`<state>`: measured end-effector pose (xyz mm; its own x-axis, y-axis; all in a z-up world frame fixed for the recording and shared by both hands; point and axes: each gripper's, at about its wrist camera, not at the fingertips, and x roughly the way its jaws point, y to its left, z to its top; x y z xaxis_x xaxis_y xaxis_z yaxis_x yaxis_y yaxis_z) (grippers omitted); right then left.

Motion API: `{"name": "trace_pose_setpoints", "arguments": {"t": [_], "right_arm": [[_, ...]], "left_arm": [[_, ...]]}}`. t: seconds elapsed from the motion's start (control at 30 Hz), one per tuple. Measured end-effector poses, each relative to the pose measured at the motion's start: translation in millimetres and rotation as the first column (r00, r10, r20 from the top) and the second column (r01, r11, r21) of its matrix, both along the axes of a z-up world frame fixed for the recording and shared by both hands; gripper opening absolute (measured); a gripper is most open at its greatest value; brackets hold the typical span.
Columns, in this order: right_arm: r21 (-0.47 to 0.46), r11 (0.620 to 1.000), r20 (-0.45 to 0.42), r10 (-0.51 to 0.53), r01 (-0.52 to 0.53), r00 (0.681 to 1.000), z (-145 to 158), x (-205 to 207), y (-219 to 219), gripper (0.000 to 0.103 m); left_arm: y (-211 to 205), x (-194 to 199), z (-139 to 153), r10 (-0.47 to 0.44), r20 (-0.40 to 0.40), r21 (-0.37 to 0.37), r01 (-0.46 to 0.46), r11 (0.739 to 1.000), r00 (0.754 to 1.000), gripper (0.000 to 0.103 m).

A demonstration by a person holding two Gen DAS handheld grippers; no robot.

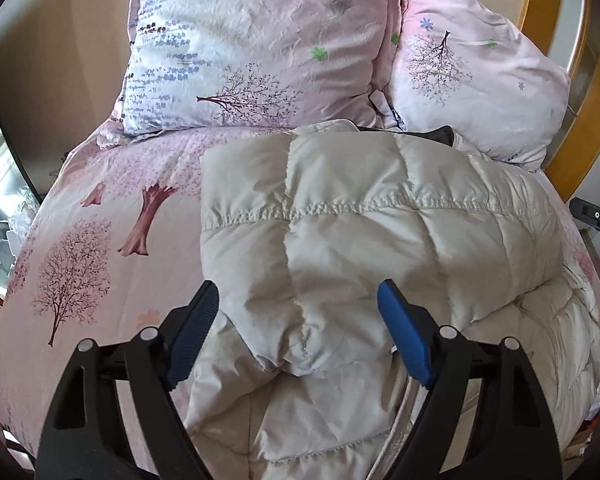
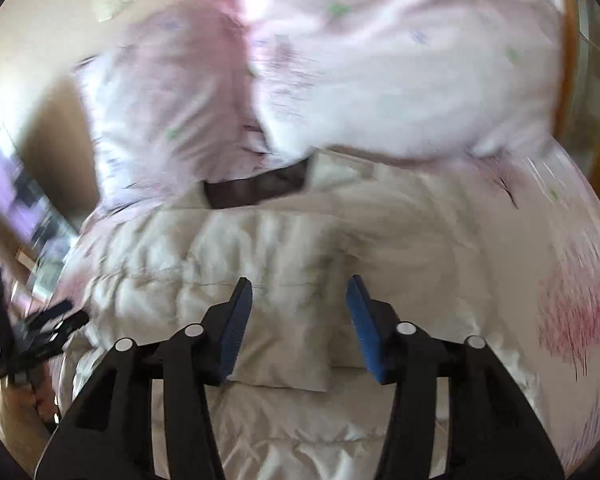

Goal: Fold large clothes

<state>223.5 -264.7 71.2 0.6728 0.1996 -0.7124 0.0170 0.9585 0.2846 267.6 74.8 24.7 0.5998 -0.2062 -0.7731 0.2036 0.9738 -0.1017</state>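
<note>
A cream quilted down jacket lies folded over on the pink bed, with a dark lining showing at its far edge. My left gripper is open, its blue pads either side of a puffy fold at the jacket's near end, holding nothing. In the blurred right wrist view the same jacket lies below my right gripper, which is open and empty above it. The dark lining shows near the pillows. The left gripper shows at the left edge of the right wrist view.
Two pink floral pillows stand at the head of the bed, touching the jacket's far edge. The pink tree-print cover spreads to the left. A wooden frame is at the right, a window at the left.
</note>
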Motion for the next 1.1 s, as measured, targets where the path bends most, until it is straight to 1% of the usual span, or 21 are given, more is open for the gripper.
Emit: {"name": "trace_pose_setpoints", "arguments": {"t": [0.03, 0.07, 0.1, 0.13, 0.17, 0.23, 0.27, 0.3, 0.37, 0.4, 0.5, 0.57, 0.6, 0.63, 0.7, 0.77, 0.83, 0.9, 0.97, 1.03, 1.1], "right_arm": [[0.010, 0.999, -0.013, 0.052, -0.052, 0.999, -3, 2, 8, 0.026], [0.022, 0.996, -0.037, 0.089, -0.089, 0.995, -9, 7, 13, 0.020], [0.028, 0.994, -0.066, 0.109, -0.107, 0.992, -17, 13, 17, 0.017], [0.029, 0.994, -0.089, 0.110, -0.108, 0.990, -22, 17, 17, 0.015], [0.023, 0.996, -0.139, 0.092, -0.090, 0.986, -35, 26, 15, 0.013], [0.046, 0.997, -0.229, 0.067, -0.058, 0.971, -57, 39, 9, 0.000], [0.080, 0.996, -0.263, 0.063, -0.044, 0.963, -69, 46, 3, 0.000], [0.138, 0.990, -0.286, 0.068, -0.029, 0.956, -79, 53, -6, 0.000], [0.219, 0.976, -0.319, 0.074, -0.002, 0.945, -90, 61, -17, 0.000], [0.240, 0.971, -0.331, 0.079, 0.003, 0.940, -93, 63, -19, 0.000], [0.216, 0.976, -0.339, 0.080, -0.005, 0.937, -93, 68, -16, 0.000], [0.198, 0.980, -0.334, 0.087, -0.020, 0.939, -87, 64, -13, 0.000], [0.205, 0.979, -0.331, 0.090, -0.022, 0.939, -84, 63, -12, 0.000], [0.226, 0.974, -0.322, 0.098, -0.024, 0.942, -79, 59, -14, 0.004], [0.274, 0.961, -0.290, 0.119, -0.036, 0.950, -71, 44, -20, 0.020], [0.304, 0.952, -0.240, 0.124, -0.047, 0.963, -58, 27, -30, 0.058], [0.276, 0.960, -0.184, 0.089, -0.035, 0.979, -43, 5, -42, 0.072], [0.255, 0.967, -0.134, 0.054, -0.018, 0.990, -29, -22, -60, 0.072], [0.257, 0.966, -0.118, 0.021, 0.010, 0.993, -26, -39, -78, 0.072], [0.259, 0.964, -0.101, -0.041, 0.066, 0.994, -24, -67, -104, 0.072], [0.253, 0.960, -0.097, -0.095, 0.117, 0.991, -26, -88, -125, 0.072]], "left_arm": [[0, 0, -1, -0.004, -0.005, -0.003, 0.004, 1.000, 1.000, 0.081], [-2, 1, -3, -0.009, -0.013, -0.006, 0.009, 1.000, 1.000, 0.081], [-2, 1, -5, -0.009, -0.018, -0.006, 0.009, 1.000, 1.000, 0.081], [-3, 2, -7, -0.011, -0.025, -0.005, 0.011, 1.000, 1.000, 0.080], [-3, 4, -11, -0.011, -0.036, -0.004, 0.011, 1.000, 0.999, 0.080], [-3, 6, -16, -0.007, -0.051, -0.007, 0.007, 1.000, 0.999, 0.080], [-2, 7, -18, -0.006, -0.057, -0.010, 0.005, 1.000, 0.998, 0.080], [-1, 8, -21, -0.004, -0.067, -0.013, 0.003, 1.000, 0.998, 0.080], [-1, 10, -25, -0.001, -0.076, -0.011, 0.001, 1.000, 0.997, 0.080], [-1, 10, -27, -0.002, -0.078, -0.009, 0.001, 1.000, 0.997, 0.080], [-2, 9, -29, -0.003, -0.074, 0.003, 0.003, 1.000, 0.997, 0.078], [1, 7, -26, 0.007, -0.068, -0.004, -0.007, 1.000, 0.998, 0.072], [7, 3, -22, 0.013, -0.062, -0.024, -0.015, 1.000, 0.998, 0.066], [13, -1, -17, 0.015, -0.054, -0.054, -0.018, 0.998, 0.998, 0.064], [30, -12, -6, 0.034, -0.026, -0.110, -0.037, 0.993, 0.999, 0.066], [49, -28, 5, 0.073, 0.031, -0.117, -0.069, 0.991, 0.997, 0.070], [64, -46, 11, 0.095, 0.073, -0.110, -0.087, 0.990, 0.993, 0.084], [80, -68, 14, 0.104, 0.102, -0.120, -0.092, 0.989, 0.989, 0.086], [93, -90, 14, 0.114, 0.129, -0.121, -0.098, 0.988, 0.985, 0.088], [102, -110, 10, 0.116, 0.149, -0.107, -0.101, 0.989, 0.982, 0.089], [110, -125, 5, 0.123, 0.143, -0.088, -0.111, 0.990, 0.982, 0.089]]}}
